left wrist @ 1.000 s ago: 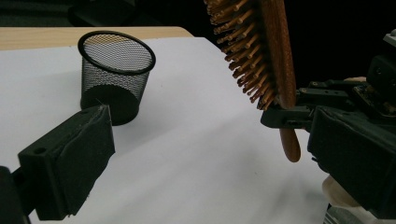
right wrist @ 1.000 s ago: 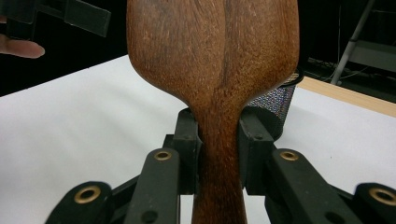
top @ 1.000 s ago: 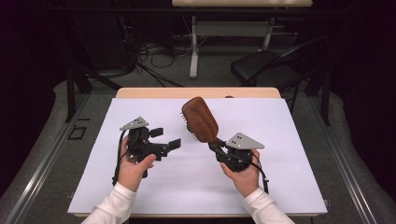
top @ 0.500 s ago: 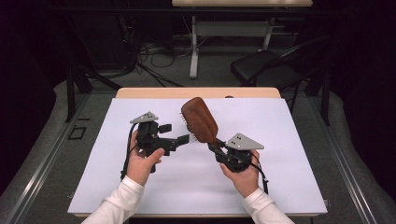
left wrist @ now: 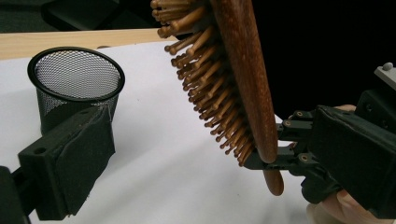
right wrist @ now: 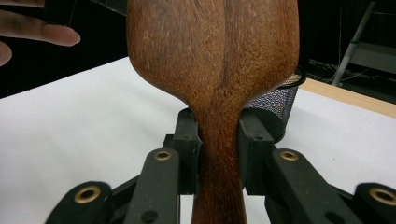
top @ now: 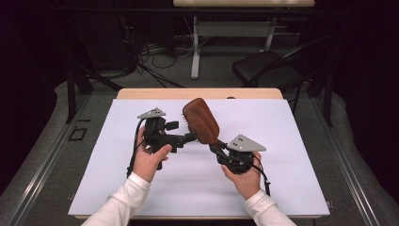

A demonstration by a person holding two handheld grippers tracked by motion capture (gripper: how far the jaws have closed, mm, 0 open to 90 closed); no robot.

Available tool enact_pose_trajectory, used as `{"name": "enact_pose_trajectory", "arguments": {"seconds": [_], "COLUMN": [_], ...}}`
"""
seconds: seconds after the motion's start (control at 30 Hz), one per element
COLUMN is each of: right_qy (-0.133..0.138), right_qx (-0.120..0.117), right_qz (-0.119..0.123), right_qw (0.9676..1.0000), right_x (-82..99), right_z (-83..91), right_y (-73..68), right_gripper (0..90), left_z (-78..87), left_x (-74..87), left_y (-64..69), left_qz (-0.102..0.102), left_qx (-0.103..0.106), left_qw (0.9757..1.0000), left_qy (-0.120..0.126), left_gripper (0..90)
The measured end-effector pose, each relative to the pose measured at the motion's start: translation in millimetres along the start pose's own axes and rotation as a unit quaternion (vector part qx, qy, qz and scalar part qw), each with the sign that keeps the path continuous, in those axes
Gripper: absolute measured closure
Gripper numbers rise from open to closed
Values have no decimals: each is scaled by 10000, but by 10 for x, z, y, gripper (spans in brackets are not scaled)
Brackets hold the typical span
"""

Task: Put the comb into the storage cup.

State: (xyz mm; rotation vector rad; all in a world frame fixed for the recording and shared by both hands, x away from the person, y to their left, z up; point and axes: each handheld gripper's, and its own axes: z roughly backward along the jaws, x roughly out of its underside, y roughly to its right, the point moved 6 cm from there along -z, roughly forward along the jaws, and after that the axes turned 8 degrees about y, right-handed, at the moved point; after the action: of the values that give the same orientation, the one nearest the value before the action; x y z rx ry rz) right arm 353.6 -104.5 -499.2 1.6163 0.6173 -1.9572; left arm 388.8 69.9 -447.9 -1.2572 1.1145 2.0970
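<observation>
A brown wooden hairbrush (top: 201, 121) stands tilted above the white sheet, with its head up and its back toward the right. My right gripper (top: 217, 147) is shut on its handle, and in the right gripper view both pads (right wrist: 187, 140) press on the narrow neck of the brush (right wrist: 210, 56). My left gripper (top: 181, 133) is open and points right, close to the bristle side. In the left gripper view one padded finger (left wrist: 70, 158) rises at the lower left. The wooden bristles (left wrist: 210, 88) hang in front of it, apart from the pad. The right gripper (left wrist: 345, 158) shows farther off.
A black mesh cup (left wrist: 74, 84) stands upright on the white sheet (top: 282, 141) near the table's far wooden edge (top: 155, 93); the cup (right wrist: 275, 107) sits behind the brush. Beyond the table are a dark chair (top: 268, 68), desk legs and cables.
My left gripper has moved right and slightly up, closing in on the bristle side of the brush. The right gripper and the brush have stayed where they were.
</observation>
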Motion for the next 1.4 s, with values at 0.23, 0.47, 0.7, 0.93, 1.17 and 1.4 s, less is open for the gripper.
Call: {"name": "enact_pose_trajectory", "arguments": {"seconds": [0.23, 0.47, 0.7, 0.93, 1.17, 1.4], "right_qy": [4, 11, 29, 30, 37, 59], "right_qx": [-7, -5, -10, -13, -29, -28], "right_qz": [-5, 13, 12, 22, 29, 37], "right_qw": [10000, 10000, 10000, 10000, 10000, 10000], "right_x": [0, -3, -4, -5, -7, -10], "right_z": [-1, 0, -1, -1, -1, -1], "right_y": [-8, -9, -18, -22, -32, -36], "right_gripper": [721, 722, 722, 722, 721, 722], "left_z": [-34, -66, -116, -194, -272, -327], "left_x": [-31, -64, -100, -131, -149, -170], "left_y": [14, 8, 15, 18, 25, 22], "left_qz": [-29, 26, 39, 103, 132, 135], "left_qx": [-6, 4, 21, 42, 23, -11], "left_qw": [10000, 10000, 10000, 9999, 9998, 9996], "left_qy": [-35, -50, -78, -114, -155, -240], "left_gripper": [7, 9, 18, 19, 22, 22]}}
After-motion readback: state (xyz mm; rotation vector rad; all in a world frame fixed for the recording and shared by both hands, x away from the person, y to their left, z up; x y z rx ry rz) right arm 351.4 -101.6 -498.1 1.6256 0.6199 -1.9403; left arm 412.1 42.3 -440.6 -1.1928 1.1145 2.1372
